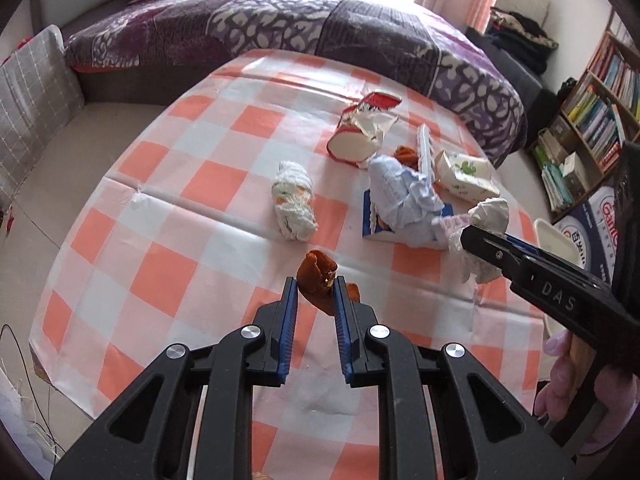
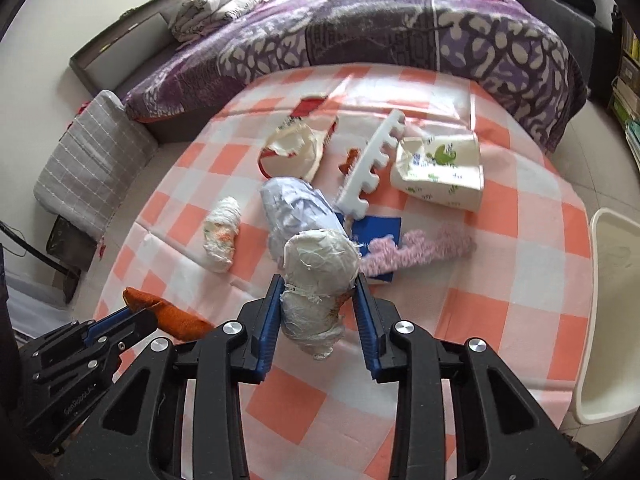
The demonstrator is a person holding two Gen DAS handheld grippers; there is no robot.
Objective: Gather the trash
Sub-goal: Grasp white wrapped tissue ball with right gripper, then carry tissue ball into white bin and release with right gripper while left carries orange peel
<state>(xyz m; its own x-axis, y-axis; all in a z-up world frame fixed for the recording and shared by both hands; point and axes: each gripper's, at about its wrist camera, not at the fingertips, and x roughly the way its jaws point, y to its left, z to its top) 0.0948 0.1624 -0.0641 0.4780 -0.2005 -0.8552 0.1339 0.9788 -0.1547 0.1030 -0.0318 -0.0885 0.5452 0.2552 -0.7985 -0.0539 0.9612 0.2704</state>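
Observation:
My left gripper (image 1: 316,284) is shut on an orange-brown peel (image 1: 317,274) and holds it above the checked tablecloth (image 1: 168,216). It also shows in the right wrist view (image 2: 132,312) at lower left, with the peel (image 2: 172,314). My right gripper (image 2: 318,284) is shut on a white crumpled wad (image 2: 316,276); in the left wrist view it (image 1: 470,236) holds the wad (image 1: 486,220) at right. More trash lies on the table: a rolled tissue (image 2: 222,234), a pale blue crumpled bag (image 2: 296,208), a torn red-white cup (image 2: 294,148), a tissue pack (image 2: 440,168).
A white toothed foam strip (image 2: 374,160), a blue card (image 2: 376,232), a pink fuzzy strip (image 2: 420,250) and another peel bit (image 2: 350,160) lie on the table. A white bin (image 2: 608,312) stands at the right edge. A bed (image 2: 400,24) is behind, a bookshelf (image 1: 600,120) at right.

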